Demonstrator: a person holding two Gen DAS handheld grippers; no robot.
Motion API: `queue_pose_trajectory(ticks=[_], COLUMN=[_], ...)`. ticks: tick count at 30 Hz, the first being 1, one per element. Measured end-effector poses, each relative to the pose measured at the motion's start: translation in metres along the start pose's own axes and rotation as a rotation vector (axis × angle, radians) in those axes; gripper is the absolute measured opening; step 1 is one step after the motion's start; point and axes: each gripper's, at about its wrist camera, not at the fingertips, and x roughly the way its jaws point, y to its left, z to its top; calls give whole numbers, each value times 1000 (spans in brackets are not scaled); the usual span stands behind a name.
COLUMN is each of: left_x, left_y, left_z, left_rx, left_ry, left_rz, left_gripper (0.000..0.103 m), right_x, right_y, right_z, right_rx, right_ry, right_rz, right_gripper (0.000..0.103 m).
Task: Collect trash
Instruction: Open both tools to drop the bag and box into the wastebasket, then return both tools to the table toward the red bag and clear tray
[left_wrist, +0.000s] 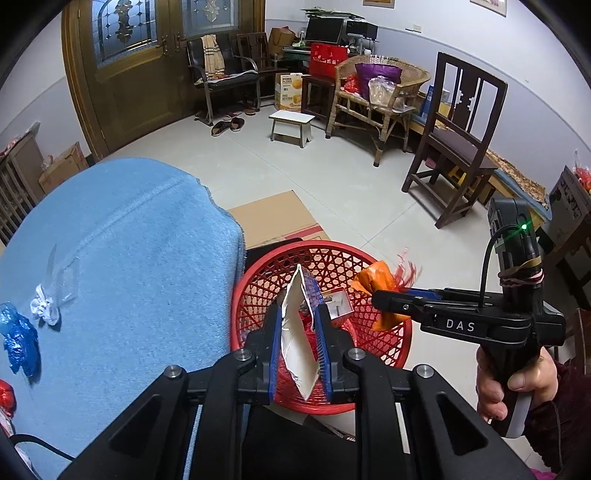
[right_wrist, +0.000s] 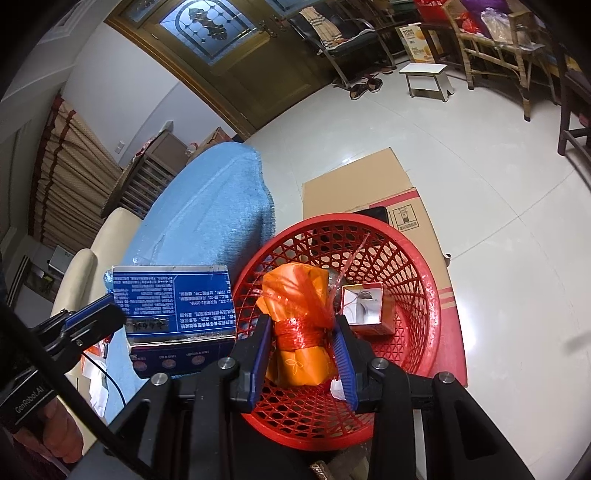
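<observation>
A red mesh basket stands on the floor beside a table under a blue cloth. My left gripper is shut on a flattened blue-and-white carton and holds it over the basket's left side. In the right wrist view the same carton sits at the left gripper. My right gripper is shut on an orange packet tied with red string, held above the basket's middle. That packet also shows at the right gripper. A small white box lies inside the basket.
On the blue cloth lie a white wrapper, a crumpled blue wrapper and a red scrap. Flat cardboard lies under and behind the basket. A dark wooden chair and a white stool stand farther off on the grey floor.
</observation>
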Motion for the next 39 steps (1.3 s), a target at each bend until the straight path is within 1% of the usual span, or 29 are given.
queue_pose_trajectory(ticks=[3,4,5,6,10,11,12,13,15,18,20,22,27,28,30,33,34,35,37,39], left_x=[0,-1,0,0,0,0,-2,-2,-6,-11,-19,-27,-57,-61,-77,-95,-104,-110,-124,-135], left_y=[2,2,3,3,6,7,10,12,21,35,48,60,105,112,137,172,189,199,226,247], left_z=[-1,-1,-2,-2,-2,-3,-4,-4,-7,-12,-19,-26,-58,-64,-85,-111,-125,-133,-154,-171], left_rx=[-7,-9,-10,-11,-26,-28,-33,-37,-56,-92,-118,-143,-240,-254,-318,-414,-462,-483,-554,-613], left_ry=[-6,-5,-4,-3,5,4,1,0,-5,-10,-21,-28,-58,-63,-74,-79,-83,-84,-85,-89], left_rz=[-5,-8,-5,-6,-23,-24,-21,-20,-11,10,41,83,226,244,301,347,374,391,447,481], left_gripper=[26,28,32,34,36,36,37,37,38,38,39,42,47,48,49,49,49,49,49,49], right_x=[1,2,4,5,8,8,7,5,1,-3,-4,-4,1,3,7,14,16,19,25,32], right_y=[-1,-2,-3,-4,-7,-8,-8,-8,-6,-1,2,8,29,34,45,63,68,75,85,98], right_z=[0,0,1,2,2,2,3,4,5,7,9,9,9,9,9,7,7,6,4,1], right_rx=[12,19,26,32,60,66,73,77,66,48,42,29,-24,-34,-57,-96,-106,-117,-136,-161], right_ry=[11,19,24,28,50,52,49,39,15,-6,-10,-20,-20,-16,-6,9,15,21,33,51], right_rz=[3,9,12,13,31,34,37,45,54,45,53,57,67,69,76,78,79,81,82,80], right_gripper=[37,37,37,37,37,41,59,66,67,67,67,67,67,67,67,67,67,67,67,67])
